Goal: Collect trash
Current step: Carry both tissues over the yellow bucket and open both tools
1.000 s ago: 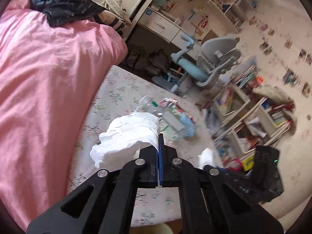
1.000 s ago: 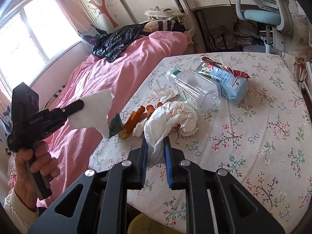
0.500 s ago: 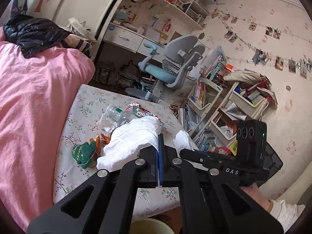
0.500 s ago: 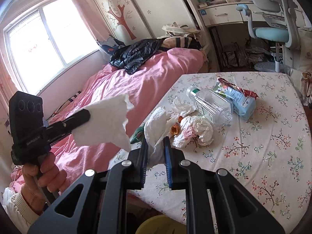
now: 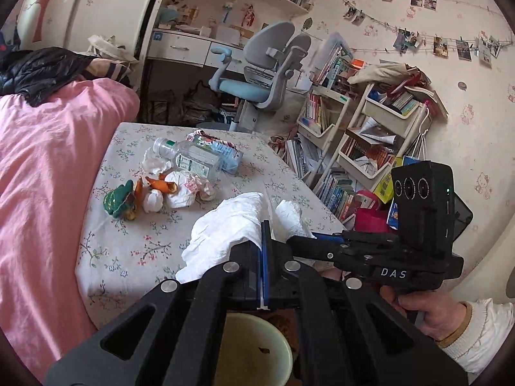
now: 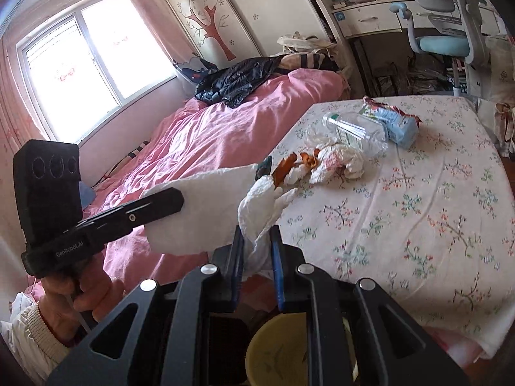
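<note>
Both grippers loaded. Left gripper (image 5: 264, 234) is clamped on a flat white tissue (image 5: 225, 231); right gripper (image 6: 256, 251) pinches a crumpled tissue (image 6: 260, 206). Each hangs off the table edge above the yellow bin (image 6: 283, 347).

Left on the floral tablecloth (image 6: 418, 218): plastic bottle (image 6: 357, 132), blue snack bag (image 6: 392, 119), orange peel (image 6: 286, 164), green wrapper (image 5: 117, 197), wadded paper (image 6: 338, 160). Judged: 2 pieces about to be dropped, most of the pile untouched.

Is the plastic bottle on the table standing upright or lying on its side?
Lying on its side. The bottle rests lengthwise on the table, its cap toward the bed, beside the blue packet.
</note>
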